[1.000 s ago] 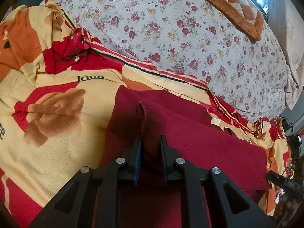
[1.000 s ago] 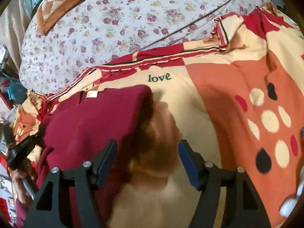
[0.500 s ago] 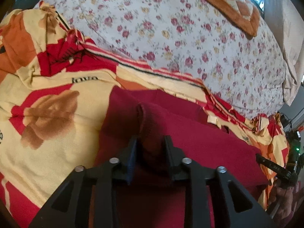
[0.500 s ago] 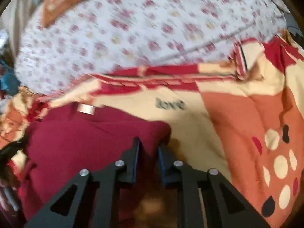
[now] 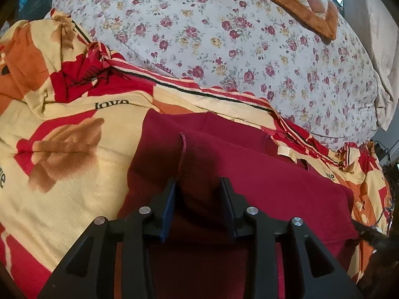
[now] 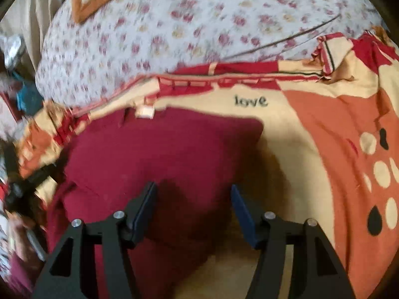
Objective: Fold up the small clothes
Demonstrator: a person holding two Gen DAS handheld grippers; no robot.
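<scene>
1. Standing slightly parted, the left gripper [image 5: 198,186] has just been opening; a raised ridge of the maroon garment [image 5: 249,182] sits between its pads, which no longer appear to press it.
2. Standing wide apart, the right gripper [image 6: 193,191] has likewise just been opening. Its jaws straddle the near right part of the maroon garment [image 6: 162,154], clear of the cloth on both sides.
3. The garment lies flattened on the patterned blanket [image 5: 69,174], with a pale label [image 6: 144,111] at its far edge. Its right edge ends just beside the right gripper's right finger [image 6: 243,211].
4. The printed word "love" [image 6: 251,101] sits on the blanket just beyond the garment's far right corner.
5. Beyond the garment, past the blanket's striped border, lies a floral quilt [image 5: 224,37]. A brown chequered cushion [image 5: 294,2] rests on the quilt's far side.
6. The right wrist view is blurred.
</scene>
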